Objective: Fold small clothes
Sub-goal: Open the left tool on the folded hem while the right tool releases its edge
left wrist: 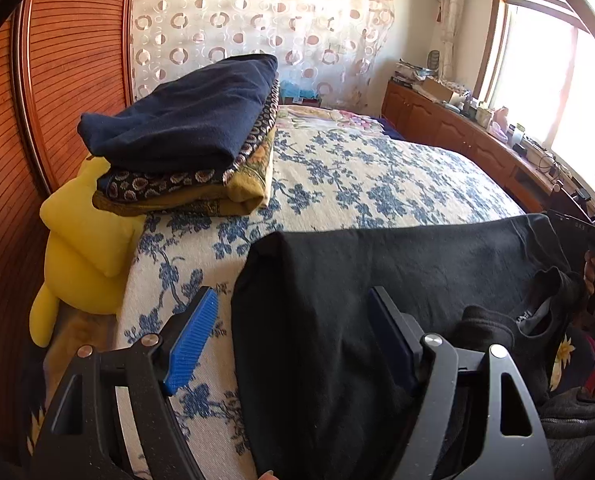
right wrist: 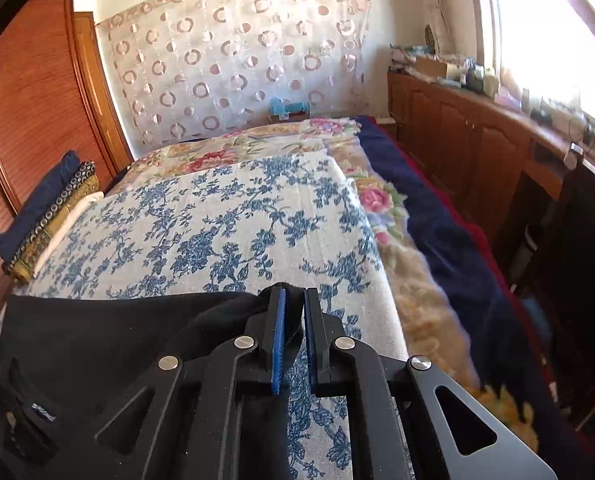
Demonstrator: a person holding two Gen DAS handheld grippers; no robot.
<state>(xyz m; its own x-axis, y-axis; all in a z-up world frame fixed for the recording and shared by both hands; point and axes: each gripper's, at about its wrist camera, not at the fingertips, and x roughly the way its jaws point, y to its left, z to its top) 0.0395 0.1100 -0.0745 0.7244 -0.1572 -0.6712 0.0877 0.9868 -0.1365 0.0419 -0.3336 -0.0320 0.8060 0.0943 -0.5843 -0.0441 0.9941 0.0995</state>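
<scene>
A black garment (left wrist: 397,276) lies spread on the blue-flowered bedcover (left wrist: 357,176), with its collar and label at the near right. My left gripper (left wrist: 293,316) is open, its jaws wide apart over the garment's left edge, one blue pad (left wrist: 193,344) over the bedcover. In the right wrist view the black garment (right wrist: 109,340) lies at the lower left. My right gripper (right wrist: 294,304) is shut on the garment's right edge, with black cloth pinched between the blue pads.
A stack of folded clothes (left wrist: 185,136), dark blue on top, sits at the bed's left by a yellow plush toy (left wrist: 81,240). A wooden headboard (left wrist: 25,128) stands left. A wooden cabinet (right wrist: 469,140) with clutter runs under the window on the right.
</scene>
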